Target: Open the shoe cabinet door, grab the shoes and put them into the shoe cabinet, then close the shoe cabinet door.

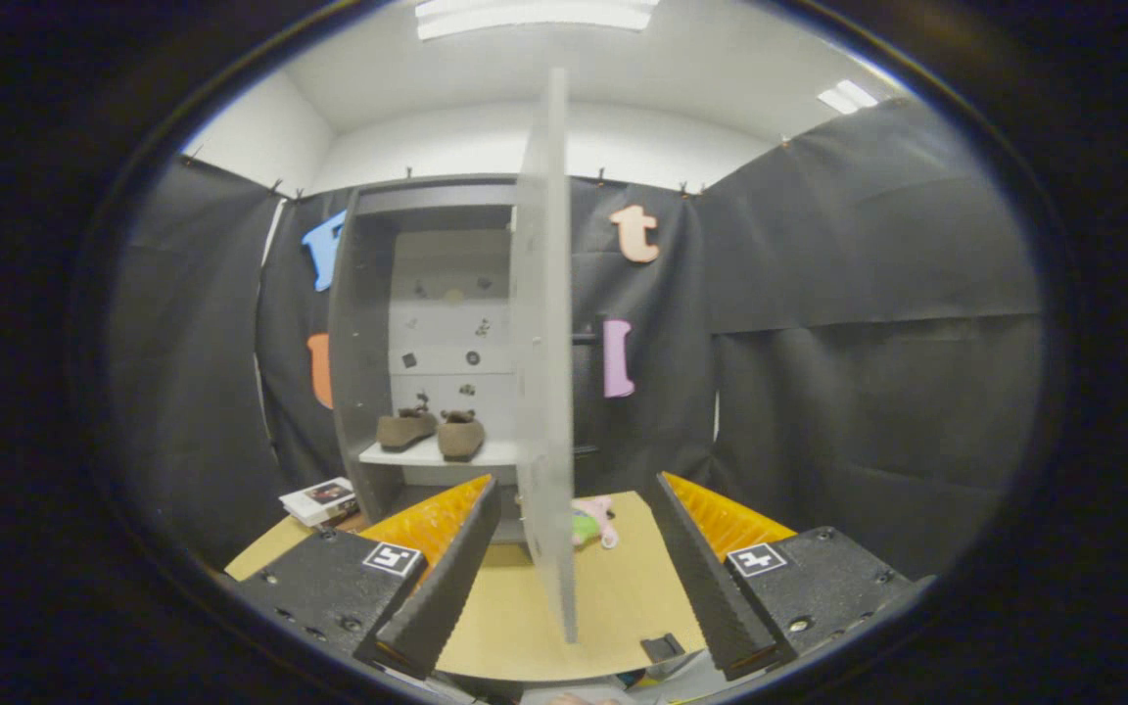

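The grey shoe cabinet (365,323) stands beyond my fingers, its inside showing. Two brown shoes (432,431) sit side by side on its white shelf (407,454). The cabinet door (546,352) is swung out toward me and seen edge-on, its pale edge running down between my two fingers. My gripper (574,509) is open, with the orange-and-black fingers (446,548) standing apart on either side of the door edge, neither one pressing on it.
A tan tabletop (613,597) lies under the fingers. A small pink and green toy (591,521) sits on it just right of the door. A stack of books (321,501) lies left of the cabinet's foot. A small black clip (662,646) rests near the table's front edge.
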`<state>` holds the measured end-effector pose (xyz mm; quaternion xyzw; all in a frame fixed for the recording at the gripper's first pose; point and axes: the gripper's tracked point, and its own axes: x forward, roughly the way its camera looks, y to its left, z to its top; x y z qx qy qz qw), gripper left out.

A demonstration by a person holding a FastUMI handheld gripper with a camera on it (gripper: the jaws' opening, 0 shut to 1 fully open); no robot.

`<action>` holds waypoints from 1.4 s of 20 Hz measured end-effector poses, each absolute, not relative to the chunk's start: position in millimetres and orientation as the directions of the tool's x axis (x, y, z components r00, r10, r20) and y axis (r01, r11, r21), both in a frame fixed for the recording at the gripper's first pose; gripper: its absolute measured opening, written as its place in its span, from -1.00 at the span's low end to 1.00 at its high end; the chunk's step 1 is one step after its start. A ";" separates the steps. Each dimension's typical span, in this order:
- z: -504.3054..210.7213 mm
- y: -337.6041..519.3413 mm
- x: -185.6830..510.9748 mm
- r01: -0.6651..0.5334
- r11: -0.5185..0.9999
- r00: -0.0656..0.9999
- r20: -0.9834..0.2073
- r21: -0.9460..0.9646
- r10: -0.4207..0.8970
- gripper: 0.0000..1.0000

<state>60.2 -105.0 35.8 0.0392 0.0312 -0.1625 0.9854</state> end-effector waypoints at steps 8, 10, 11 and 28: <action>20.9 -220.6 64.3 0.424 0.896 0.905 -0.084 0.131 -0.417 0.96; 3.3 -244.2 74.0 0.438 0.887 0.897 -0.133 0.143 -0.422 0.96; -4.7 -257.6 76.9 0.441 0.886 0.894 -0.155 0.143 -0.420 0.96; 43.5 -192.9 187.8 0.061 0.997 0.998 -0.007 0.041 -0.061 0.97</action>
